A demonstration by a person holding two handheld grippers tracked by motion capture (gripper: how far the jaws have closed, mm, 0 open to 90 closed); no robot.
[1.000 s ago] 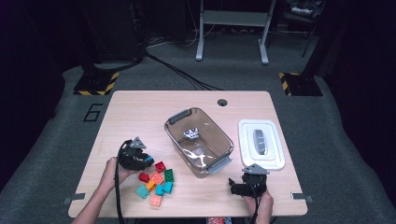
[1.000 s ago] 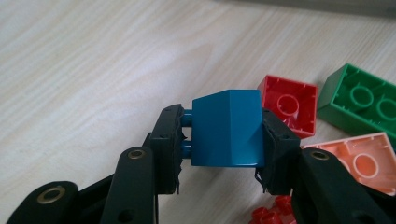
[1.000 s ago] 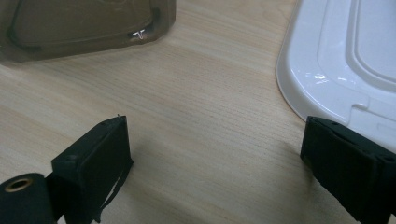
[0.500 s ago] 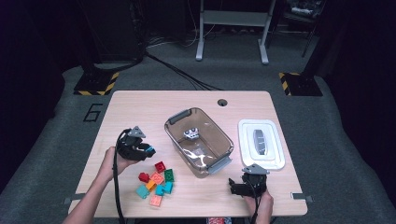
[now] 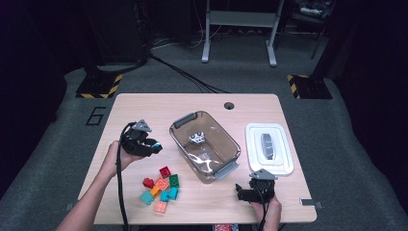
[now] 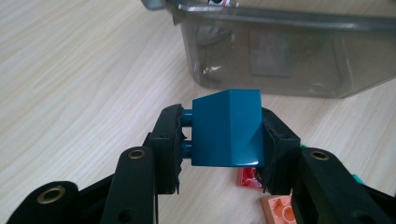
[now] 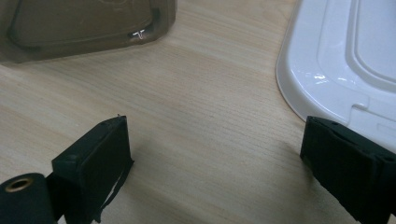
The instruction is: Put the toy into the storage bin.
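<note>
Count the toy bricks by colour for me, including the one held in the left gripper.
Red bricks: 2
Green brick: 1
Orange or salmon bricks: 3
Teal bricks on the table: 3
Blue brick in the left gripper: 1
Total: 10

Worktop [image 5: 144, 106] lit evenly from overhead; surrounding floor dark. Glare streaks on white lid [image 7: 345, 70]. Soft shadows. Gripper views sharp, near jaws slightly blurred.

White lid [image 5: 269, 149] lies flat at the table's [image 5: 144, 108] right; yellow-black striped plates [image 5: 98, 86] sit on the far floor.
</note>
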